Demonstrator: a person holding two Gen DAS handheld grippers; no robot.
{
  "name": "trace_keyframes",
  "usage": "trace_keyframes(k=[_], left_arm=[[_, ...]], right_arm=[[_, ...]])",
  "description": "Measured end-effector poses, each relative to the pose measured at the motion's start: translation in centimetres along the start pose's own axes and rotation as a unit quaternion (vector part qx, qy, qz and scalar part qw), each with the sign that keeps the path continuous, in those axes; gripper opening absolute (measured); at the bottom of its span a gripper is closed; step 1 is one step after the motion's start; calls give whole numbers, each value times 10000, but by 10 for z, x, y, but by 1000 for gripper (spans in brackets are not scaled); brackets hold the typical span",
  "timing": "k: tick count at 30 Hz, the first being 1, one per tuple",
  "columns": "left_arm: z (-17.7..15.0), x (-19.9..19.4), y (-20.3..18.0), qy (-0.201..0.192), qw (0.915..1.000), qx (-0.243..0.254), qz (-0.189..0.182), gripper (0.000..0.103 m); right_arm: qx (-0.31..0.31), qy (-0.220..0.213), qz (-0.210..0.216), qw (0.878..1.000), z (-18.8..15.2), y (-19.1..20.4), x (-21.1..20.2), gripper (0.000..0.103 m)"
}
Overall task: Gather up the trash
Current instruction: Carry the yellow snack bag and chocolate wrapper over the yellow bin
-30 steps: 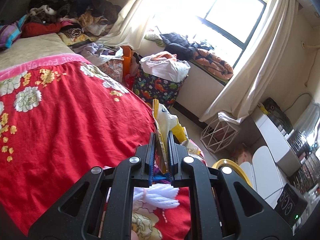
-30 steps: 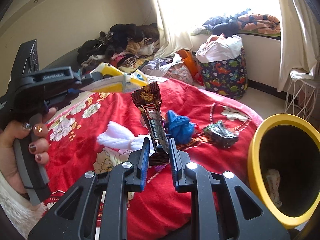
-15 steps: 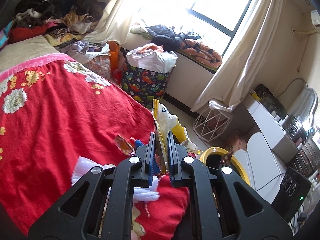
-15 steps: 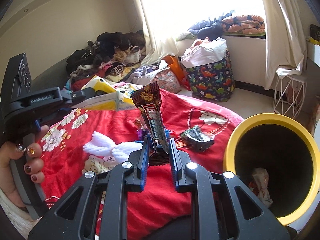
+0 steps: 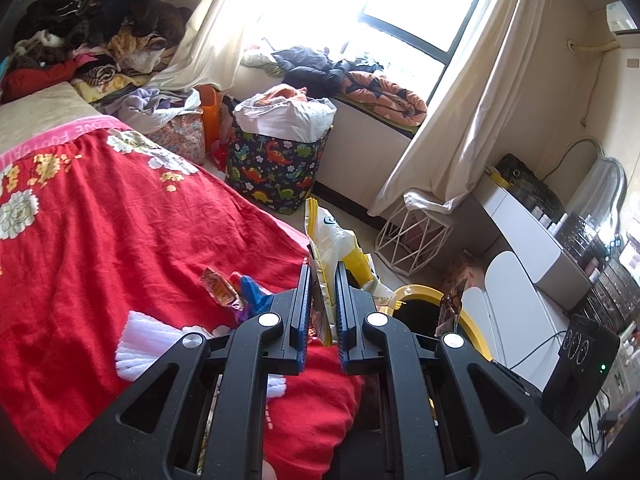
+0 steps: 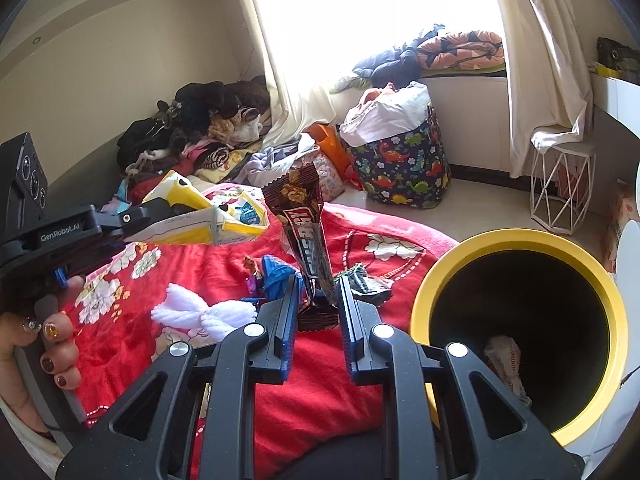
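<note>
Both tongs loaded. Right tongs [image 6: 318, 300] clamp the bottom of a brown snack wrapper [image 6: 302, 220], which stands upright just left of the yellow bin [image 6: 520, 238]. Left tongs [image 5: 322, 300] pinch a yellow-white chip bag [image 5: 328, 244] above the red bedspread [image 5: 120, 232].

Judgement: swing the right tongs fully over the bin mouth before opening (the wrapper is tall and light and could catch the rim). Then bring the left over.

More trash lies on the bed: blue scrap [image 6: 278, 274], dark wrapper [image 6: 364, 282], small orange wrapper [image 5: 218, 292].

Readable: "GenRobot.AI" on the left tool body; wrapper lettering not legible.
</note>
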State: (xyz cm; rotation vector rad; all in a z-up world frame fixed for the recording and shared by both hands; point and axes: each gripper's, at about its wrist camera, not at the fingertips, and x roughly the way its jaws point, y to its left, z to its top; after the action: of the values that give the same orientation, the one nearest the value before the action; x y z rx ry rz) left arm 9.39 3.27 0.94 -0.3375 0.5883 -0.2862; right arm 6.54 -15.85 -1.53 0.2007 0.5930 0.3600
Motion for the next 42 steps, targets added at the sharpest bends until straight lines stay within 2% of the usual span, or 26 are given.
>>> trace_keyframes(k=[42], left_arm=[[-12, 25, -54, 263, 9983, 365, -378, 7]], right_arm=[[631, -268, -682, 9953, -4, -68, -26, 19]])
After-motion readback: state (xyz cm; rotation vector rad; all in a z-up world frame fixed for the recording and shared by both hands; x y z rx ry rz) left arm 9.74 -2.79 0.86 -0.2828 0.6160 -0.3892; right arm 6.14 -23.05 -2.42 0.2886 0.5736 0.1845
